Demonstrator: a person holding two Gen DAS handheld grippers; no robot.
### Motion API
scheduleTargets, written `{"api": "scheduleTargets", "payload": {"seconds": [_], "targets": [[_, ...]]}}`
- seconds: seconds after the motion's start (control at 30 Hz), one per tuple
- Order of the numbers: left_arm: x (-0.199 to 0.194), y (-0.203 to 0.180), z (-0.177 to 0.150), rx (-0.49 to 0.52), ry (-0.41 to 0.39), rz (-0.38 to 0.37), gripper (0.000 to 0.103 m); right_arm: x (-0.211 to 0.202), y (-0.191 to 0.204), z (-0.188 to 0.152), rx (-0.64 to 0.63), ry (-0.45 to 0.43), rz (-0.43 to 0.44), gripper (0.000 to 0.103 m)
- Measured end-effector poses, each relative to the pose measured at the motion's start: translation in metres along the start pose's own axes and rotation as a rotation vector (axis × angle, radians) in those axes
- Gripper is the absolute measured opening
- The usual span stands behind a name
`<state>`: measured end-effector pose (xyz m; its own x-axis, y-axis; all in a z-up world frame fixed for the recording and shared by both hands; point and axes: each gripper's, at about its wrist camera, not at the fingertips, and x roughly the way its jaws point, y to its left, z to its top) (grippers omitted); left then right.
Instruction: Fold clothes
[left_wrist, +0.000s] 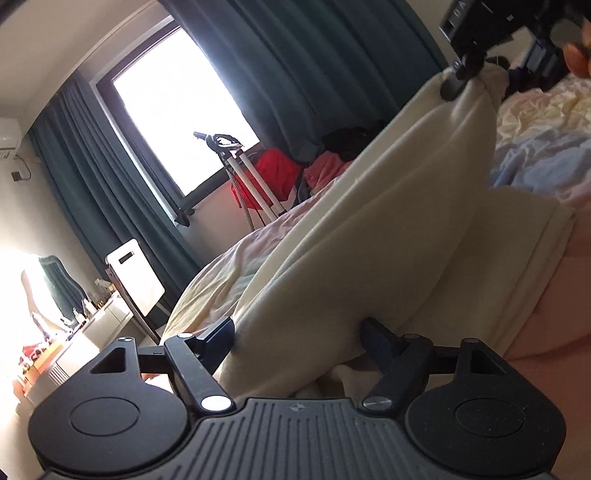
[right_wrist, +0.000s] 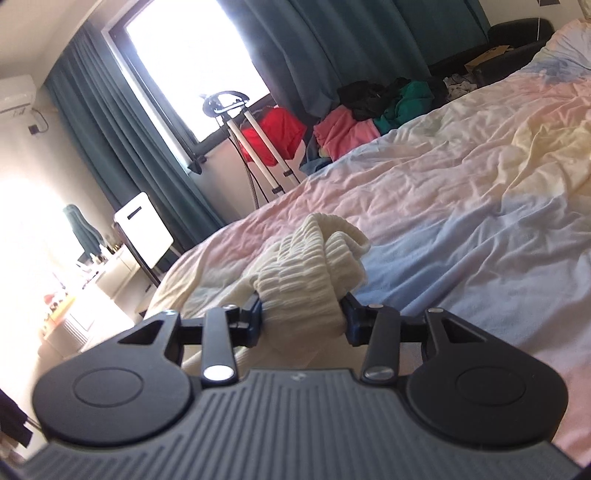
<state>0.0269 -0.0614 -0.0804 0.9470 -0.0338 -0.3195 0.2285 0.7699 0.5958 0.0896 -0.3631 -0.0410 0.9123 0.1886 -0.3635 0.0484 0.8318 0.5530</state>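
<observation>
cream garment | soft knit, ribbed end bunched | lifted, stretched taut | over bed

Ribbed cream knit garment (matt), wrinkled cotton bedsheet.

My right gripper has its two fingers closed on a bunched cream knit, ribbed, which bulges up between them and flops over toward the bed. The bedding is crumpled, pastel pink, yellow and blue. At the far edge lies a heap of clothes, pink, green and black, with something red beside a white-poled stand. Behind that, a bright window between teal curtains.
</observation>
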Motion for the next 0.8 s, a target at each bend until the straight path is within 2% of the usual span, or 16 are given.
{"api": "scheduleTargets", "payload": {"seconds": [0.13, 0.23, 0.3, 0.37, 0.43, 0.47, 0.6, 0.7, 0.77, 0.8], "targets": [[-0.001, -0.015, 0.0, 0.104, -0.019, -0.001, 0.081, -0.008, -0.003, 0.005, 0.025, -0.058, 0.026, 0.045], [0.007, -0.024, -0.001, 0.15, -0.003, 0.041, 0.083, -0.016, -0.005, 0.008, 0.04, -0.098, 0.063, 0.045], [0.017, -0.017, 0.0, 0.084, 0.044, 0.044, 0.08, -0.018, -0.002, 0.009, 0.022, -0.108, 0.058, 0.044], [0.03, 0.001, 0.001, -0.057, 0.113, 0.056, 0.069, -0.015, -0.003, 0.008, 0.014, -0.095, 0.026, 0.044], [0.033, 0.02, -0.001, -0.187, 0.121, 0.014, 0.063, -0.006, -0.012, 0.005, 0.043, -0.034, -0.033, 0.045], [0.033, 0.027, -0.002, -0.234, 0.115, -0.01, 0.054, -0.002, -0.017, 0.004, 0.061, 0.0, -0.064, 0.045], [0.023, 0.024, -0.004, -0.179, 0.127, -0.047, 0.044, 0.018, -0.041, -0.006, 0.13, 0.133, -0.154, 0.049], [0.016, 0.021, -0.004, -0.137, 0.137, -0.075, 0.043, 0.019, -0.054, -0.009, 0.211, 0.162, -0.134, 0.053], [0.011, 0.019, -0.005, -0.11, 0.143, -0.093, 0.043, 0.022, -0.06, -0.012, 0.259, 0.198, -0.121, 0.058], [0.008, 0.021, -0.01, -0.129, 0.158, -0.101, 0.043, 0.025, -0.062, -0.014, 0.272, 0.224, -0.119, 0.064]]}}
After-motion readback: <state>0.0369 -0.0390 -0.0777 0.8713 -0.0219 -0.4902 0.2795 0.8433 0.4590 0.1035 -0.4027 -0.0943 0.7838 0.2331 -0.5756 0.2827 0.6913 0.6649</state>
